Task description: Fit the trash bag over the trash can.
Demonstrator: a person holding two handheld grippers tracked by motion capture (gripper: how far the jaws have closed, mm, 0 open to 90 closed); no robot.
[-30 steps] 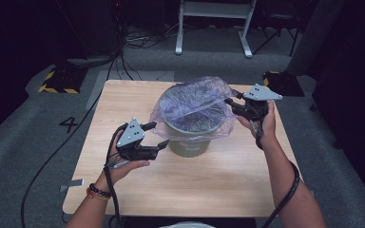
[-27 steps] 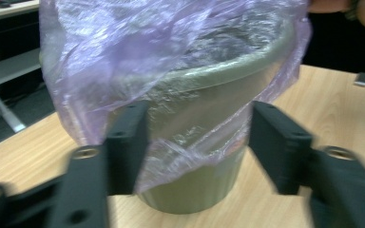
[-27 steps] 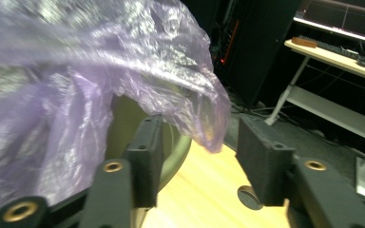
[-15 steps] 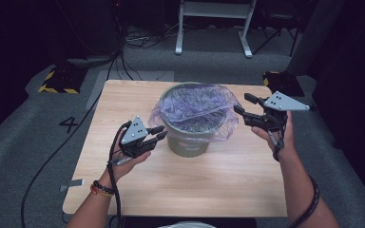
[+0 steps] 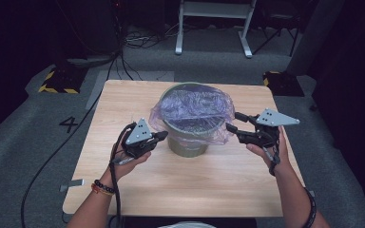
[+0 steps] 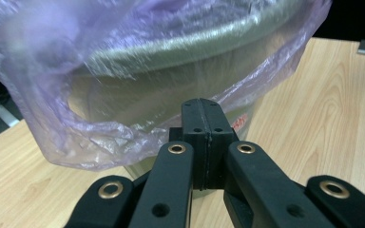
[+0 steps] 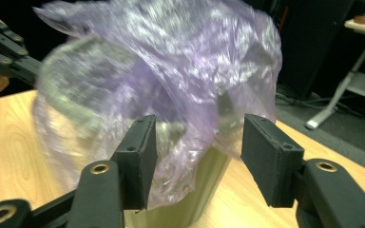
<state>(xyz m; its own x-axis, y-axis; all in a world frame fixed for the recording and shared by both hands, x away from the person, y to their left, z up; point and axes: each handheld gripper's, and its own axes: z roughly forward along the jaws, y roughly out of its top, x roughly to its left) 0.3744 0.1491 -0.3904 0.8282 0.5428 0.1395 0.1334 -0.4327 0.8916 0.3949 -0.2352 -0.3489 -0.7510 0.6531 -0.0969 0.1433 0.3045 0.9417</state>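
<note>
Thin, crinkled, glossy purple plastic bag point(image 5: 195, 107) lines a matt olive bin point(image 5: 188, 145) on a smooth pale wood table point(image 5: 123, 99)

From above, light falls evenly on my table point(image 5: 123, 190), while the floor and the frame's upper corners sink into darkness. My right gripper view is smeared with motion blur across the purple bag point(image 7: 180, 61). In my left gripper view the bag's upper left is soft, with pale glare.
</note>
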